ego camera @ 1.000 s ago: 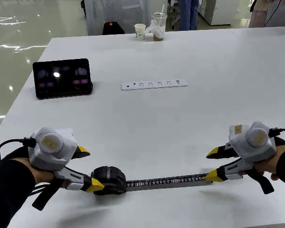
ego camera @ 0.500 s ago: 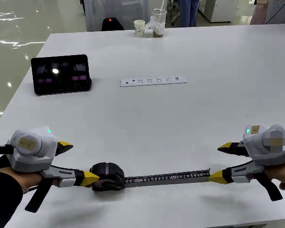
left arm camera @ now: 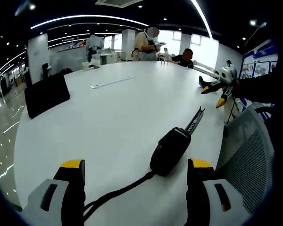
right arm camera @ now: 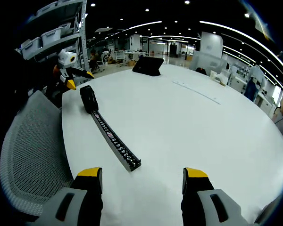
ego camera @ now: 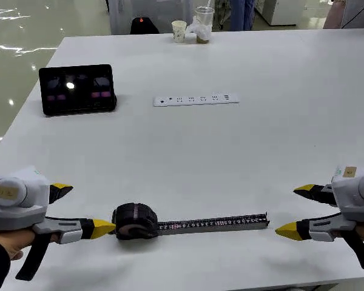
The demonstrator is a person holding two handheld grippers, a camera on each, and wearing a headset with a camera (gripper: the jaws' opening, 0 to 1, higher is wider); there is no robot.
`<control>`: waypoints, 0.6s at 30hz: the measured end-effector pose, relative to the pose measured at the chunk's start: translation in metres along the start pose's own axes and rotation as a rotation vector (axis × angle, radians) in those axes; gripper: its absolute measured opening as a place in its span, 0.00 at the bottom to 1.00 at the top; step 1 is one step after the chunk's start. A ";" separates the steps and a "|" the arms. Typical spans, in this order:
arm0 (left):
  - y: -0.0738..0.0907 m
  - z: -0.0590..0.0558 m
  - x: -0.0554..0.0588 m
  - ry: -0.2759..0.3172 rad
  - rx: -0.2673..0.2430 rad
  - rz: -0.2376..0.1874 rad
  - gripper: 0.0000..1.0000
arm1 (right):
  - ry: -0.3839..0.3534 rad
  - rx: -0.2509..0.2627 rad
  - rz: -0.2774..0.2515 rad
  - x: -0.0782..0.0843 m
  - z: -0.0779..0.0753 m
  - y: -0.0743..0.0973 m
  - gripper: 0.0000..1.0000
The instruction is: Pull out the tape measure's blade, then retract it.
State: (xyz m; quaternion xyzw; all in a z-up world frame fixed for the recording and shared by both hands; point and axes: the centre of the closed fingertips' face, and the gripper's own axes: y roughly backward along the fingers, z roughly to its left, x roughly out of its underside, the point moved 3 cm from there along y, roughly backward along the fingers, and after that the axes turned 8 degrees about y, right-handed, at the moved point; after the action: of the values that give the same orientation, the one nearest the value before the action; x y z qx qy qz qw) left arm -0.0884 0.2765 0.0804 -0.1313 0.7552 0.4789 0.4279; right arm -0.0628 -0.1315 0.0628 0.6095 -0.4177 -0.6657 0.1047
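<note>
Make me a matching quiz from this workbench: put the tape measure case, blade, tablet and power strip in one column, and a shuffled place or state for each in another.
1. tape measure case
2. blade
3. tablet
4. power strip

A. white, flat, middle of the table
B. dark, propped up, far left
C. extended, lying flat
D. black, just beside the left tool

Pairs: 1-D, 2-C, 3-B, 4-A
</note>
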 end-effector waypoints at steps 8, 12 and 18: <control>0.007 0.002 0.012 0.033 -0.017 -0.005 0.89 | -0.027 0.039 -0.022 0.006 0.003 0.010 0.72; 0.010 -0.001 0.018 0.037 -0.011 -0.007 0.93 | -0.029 0.052 -0.020 0.012 0.004 0.014 0.75; 0.015 -0.001 0.033 0.026 -0.031 -0.007 0.96 | -0.035 0.091 -0.022 0.019 0.000 0.020 0.85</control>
State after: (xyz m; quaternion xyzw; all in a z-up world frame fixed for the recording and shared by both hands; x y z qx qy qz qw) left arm -0.1178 0.2898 0.0644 -0.1469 0.7528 0.4870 0.4177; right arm -0.0748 -0.1563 0.0622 0.6064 -0.4426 -0.6577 0.0623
